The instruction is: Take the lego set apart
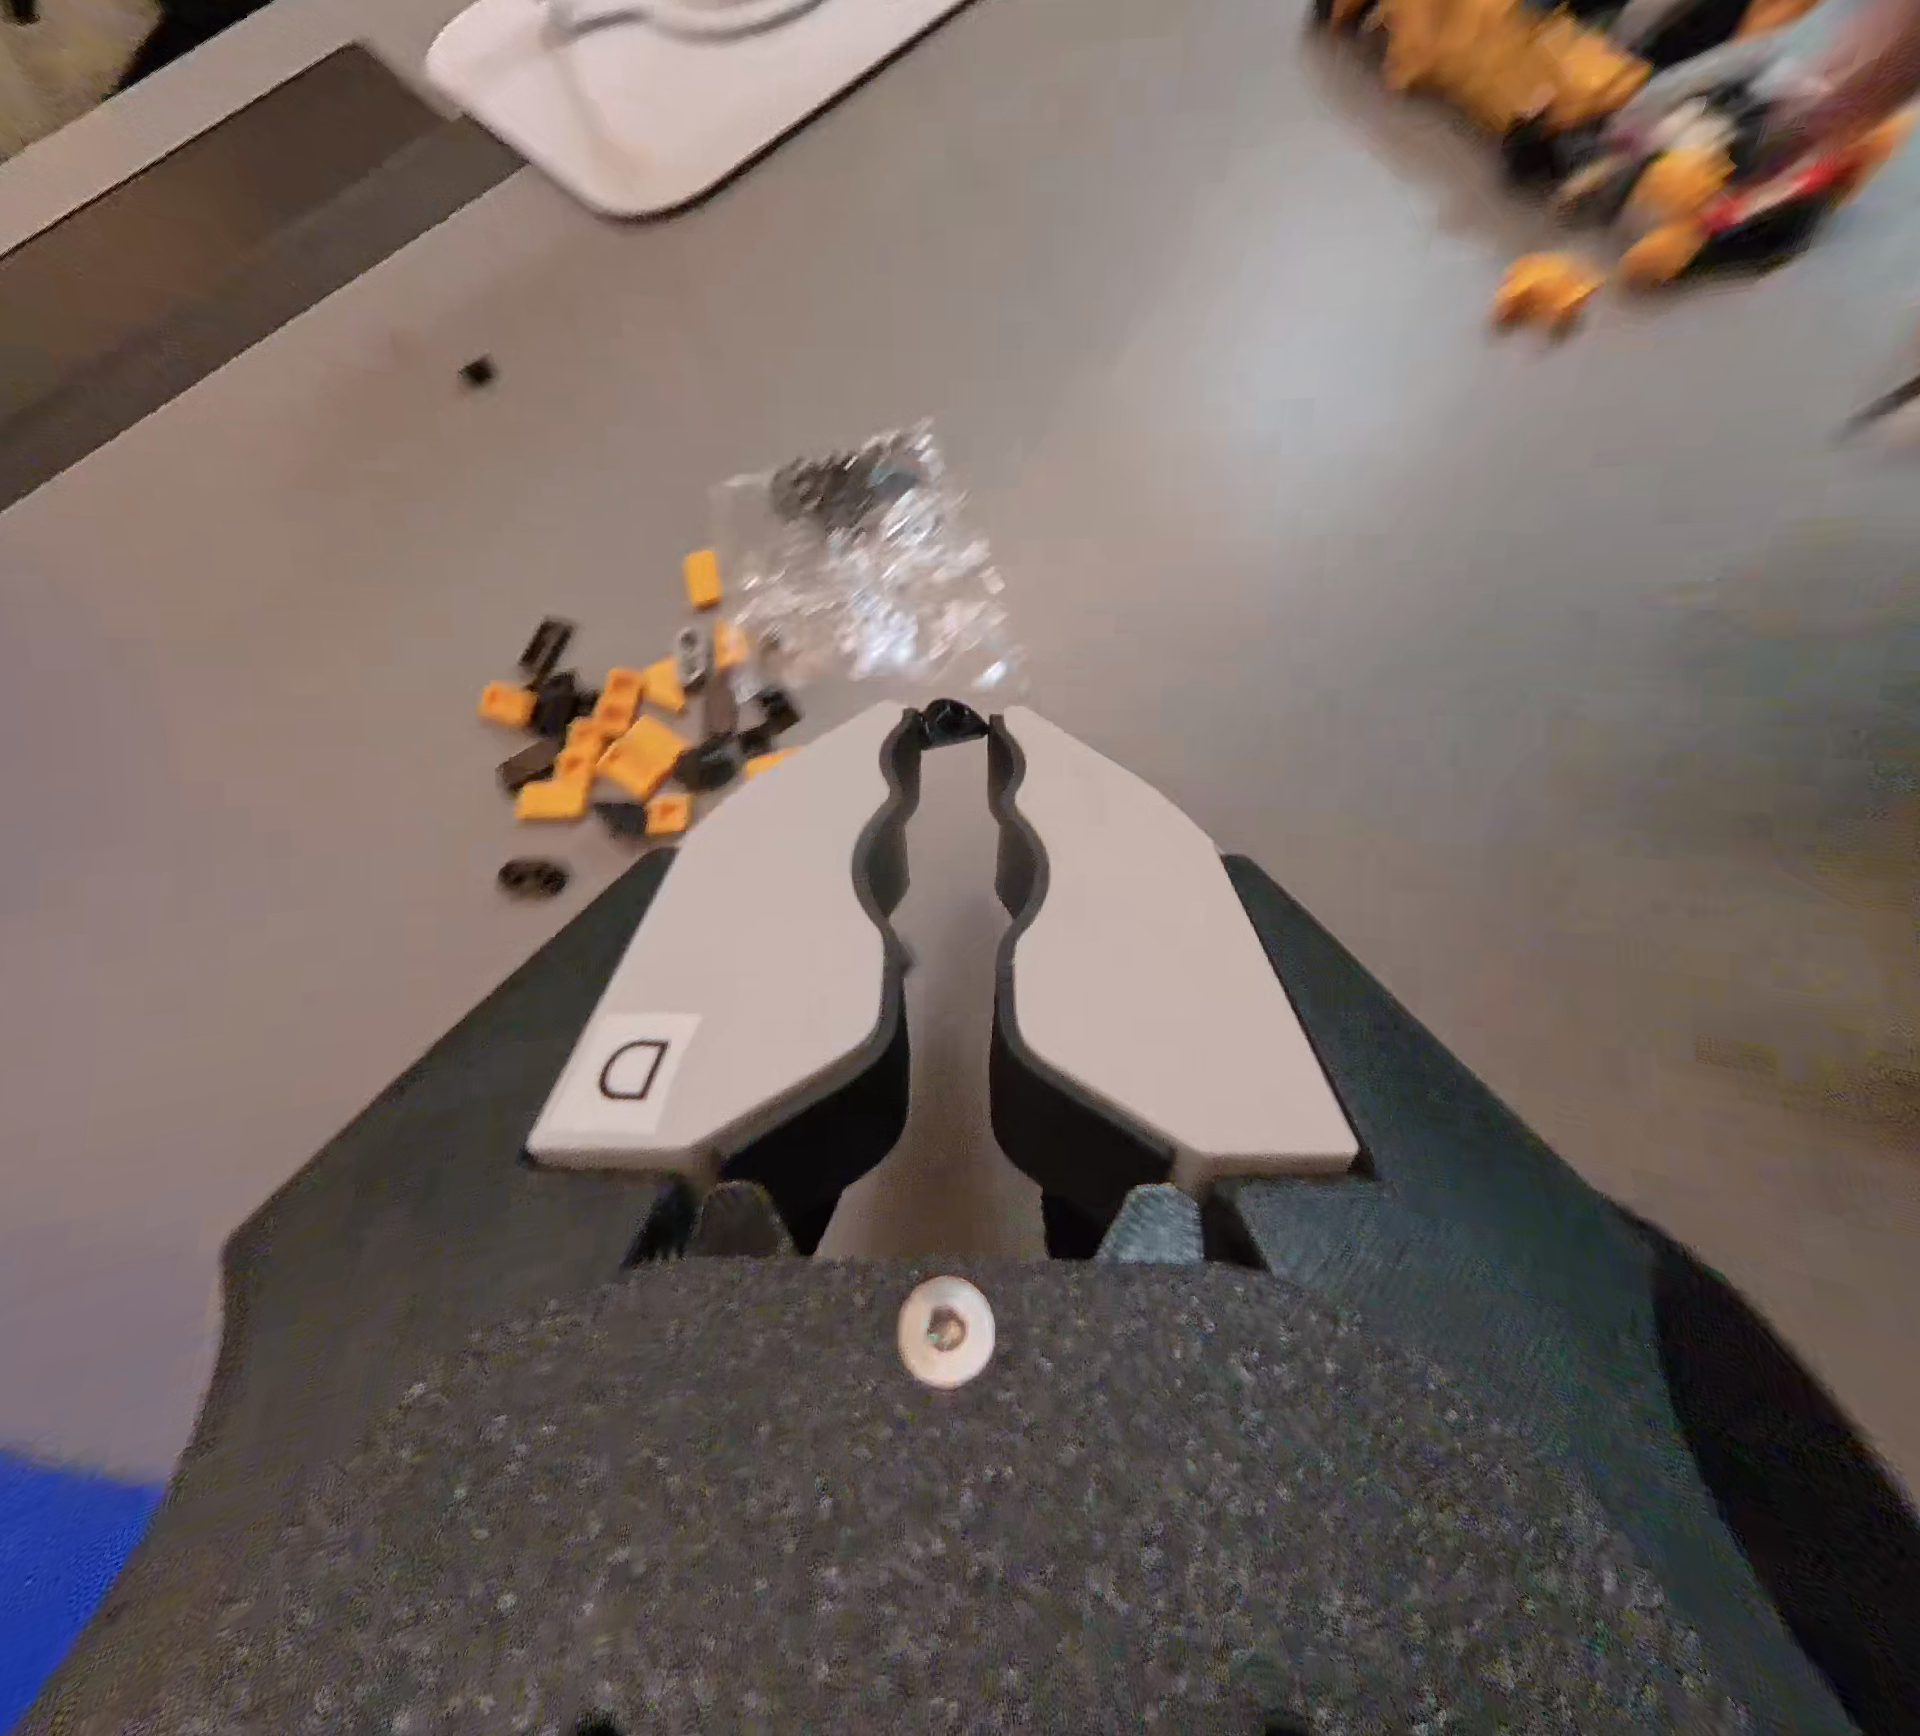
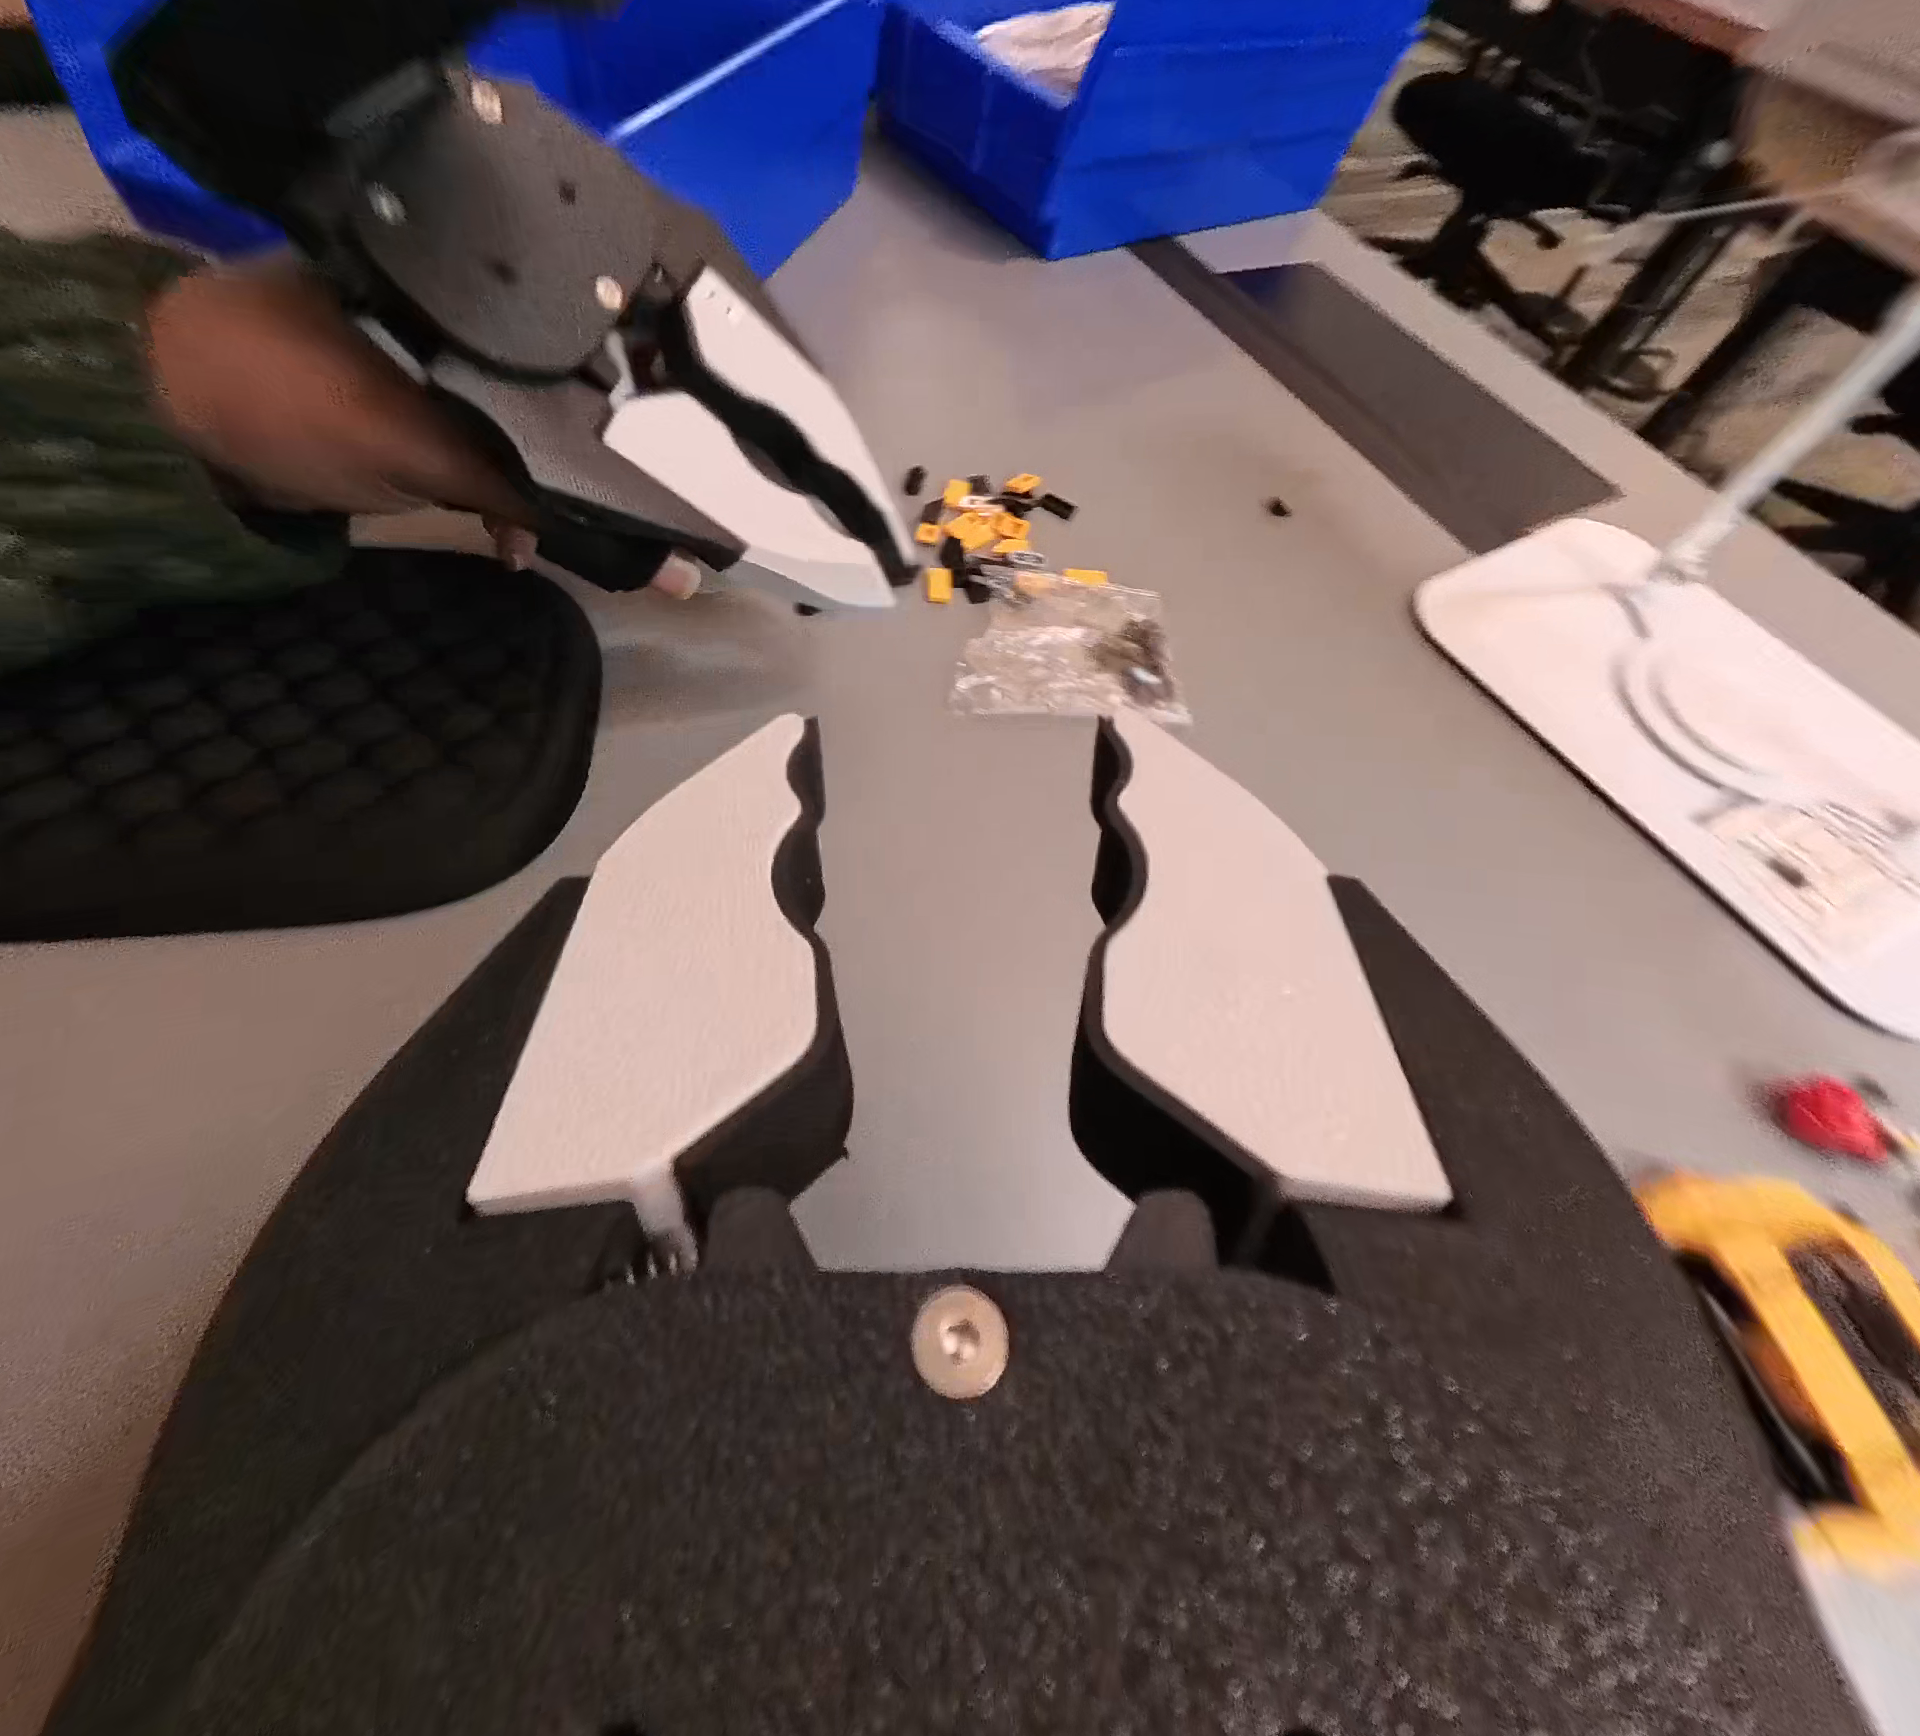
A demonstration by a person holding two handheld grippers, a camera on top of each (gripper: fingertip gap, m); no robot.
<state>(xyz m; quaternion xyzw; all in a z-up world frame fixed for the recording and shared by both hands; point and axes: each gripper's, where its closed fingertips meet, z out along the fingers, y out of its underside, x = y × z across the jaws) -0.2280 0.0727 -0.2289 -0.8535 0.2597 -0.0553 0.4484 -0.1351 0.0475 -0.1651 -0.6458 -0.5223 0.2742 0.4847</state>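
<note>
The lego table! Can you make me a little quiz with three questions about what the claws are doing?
1. True or false: the left claw pinches a small black piece.
2. The right claw is: A open and empty, B shut on a brick.
3. What lies just beyond the pile of orange and black pieces?

Key: 1 true. 2 A. 3 A clear plastic bag.

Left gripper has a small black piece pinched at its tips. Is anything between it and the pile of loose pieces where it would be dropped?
Nothing visible blocks it. The left gripper holds the black piece just right of the loose pile, with only bare grey table between. The clear plastic bag lies beyond the tips, off that short path.
</note>
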